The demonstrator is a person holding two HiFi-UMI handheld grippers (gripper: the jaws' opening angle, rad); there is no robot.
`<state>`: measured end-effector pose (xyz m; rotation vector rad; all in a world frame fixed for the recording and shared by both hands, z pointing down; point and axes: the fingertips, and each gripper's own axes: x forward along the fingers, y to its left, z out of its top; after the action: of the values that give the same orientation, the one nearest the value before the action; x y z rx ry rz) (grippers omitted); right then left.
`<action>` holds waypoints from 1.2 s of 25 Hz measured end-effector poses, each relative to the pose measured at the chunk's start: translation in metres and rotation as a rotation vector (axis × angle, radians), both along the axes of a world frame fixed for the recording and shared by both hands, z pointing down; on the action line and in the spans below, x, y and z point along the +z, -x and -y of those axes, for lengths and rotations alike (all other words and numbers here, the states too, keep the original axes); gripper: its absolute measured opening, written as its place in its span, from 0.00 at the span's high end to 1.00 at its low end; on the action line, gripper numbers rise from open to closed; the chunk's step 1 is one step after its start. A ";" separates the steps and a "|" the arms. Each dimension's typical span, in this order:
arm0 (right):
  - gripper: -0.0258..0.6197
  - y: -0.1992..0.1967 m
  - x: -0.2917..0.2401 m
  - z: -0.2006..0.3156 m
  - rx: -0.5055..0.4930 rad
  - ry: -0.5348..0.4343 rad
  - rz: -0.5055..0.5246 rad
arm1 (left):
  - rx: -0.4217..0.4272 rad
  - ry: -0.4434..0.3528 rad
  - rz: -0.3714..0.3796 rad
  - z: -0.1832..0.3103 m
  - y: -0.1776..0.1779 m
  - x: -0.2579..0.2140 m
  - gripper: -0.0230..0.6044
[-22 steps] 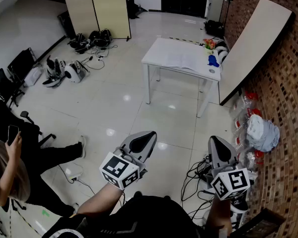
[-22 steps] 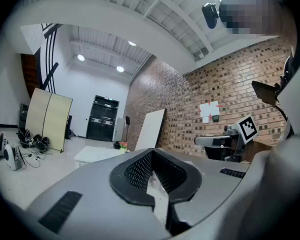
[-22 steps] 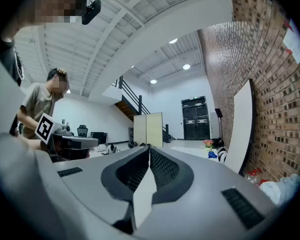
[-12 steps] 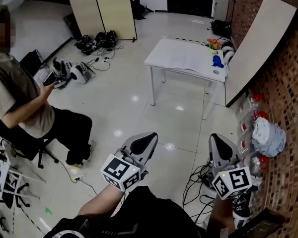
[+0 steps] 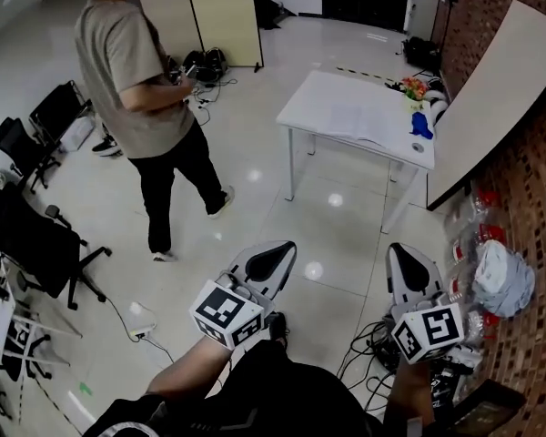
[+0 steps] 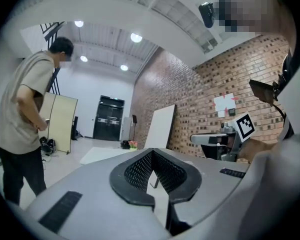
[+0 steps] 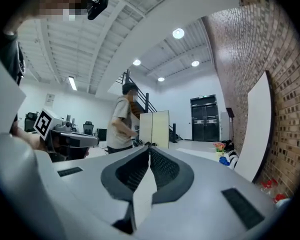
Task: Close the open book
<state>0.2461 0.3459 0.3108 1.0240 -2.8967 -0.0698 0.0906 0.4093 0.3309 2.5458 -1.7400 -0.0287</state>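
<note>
Book (image 5: 357,122): lies open, pages up, on the white table (image 5: 314,107) at the far side of the room. A blue thing (image 5: 421,124) and a small bunch of flowers (image 5: 413,89) stand near it, toward the table's right end. Nothing touches it.

Left gripper (image 5: 275,251): held level in front of the person carrying it. Jaws together at the tips, nothing between them.

Right gripper (image 5: 399,255): held level alongside. Jaws pressed together, empty.

Position of both: well apart from the table, with a stretch of shiny tiled floor between.

Bystander (image 5: 146,89): 1 person in a beige shirt, standing on the floor left of the table and apart from it.

Progress, as I judge it: none of the closing is done. Left to do: cross to the table, bring a gripper to 1 half of the book, and fold it over the other until the covers meet.
</note>
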 end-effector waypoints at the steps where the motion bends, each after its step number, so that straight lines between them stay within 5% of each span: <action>1: 0.96 0.012 0.001 0.012 -0.001 0.003 -0.012 | 0.004 0.001 -0.008 0.015 0.012 0.002 0.97; 13: 0.96 0.138 -0.008 0.166 0.040 0.035 -0.134 | 0.084 0.019 -0.069 0.188 0.136 -0.009 0.97; 20: 0.96 0.172 0.018 0.252 0.008 0.064 -0.160 | 0.080 0.061 -0.077 0.277 0.163 0.015 0.97; 30: 0.95 0.209 0.052 0.434 -0.104 0.069 -0.210 | 0.022 0.074 0.004 0.461 0.180 0.020 0.97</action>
<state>0.0373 -0.0877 0.3632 0.8025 -2.7389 -0.0774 -0.0895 -0.0514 0.3511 2.5148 -1.6812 0.0413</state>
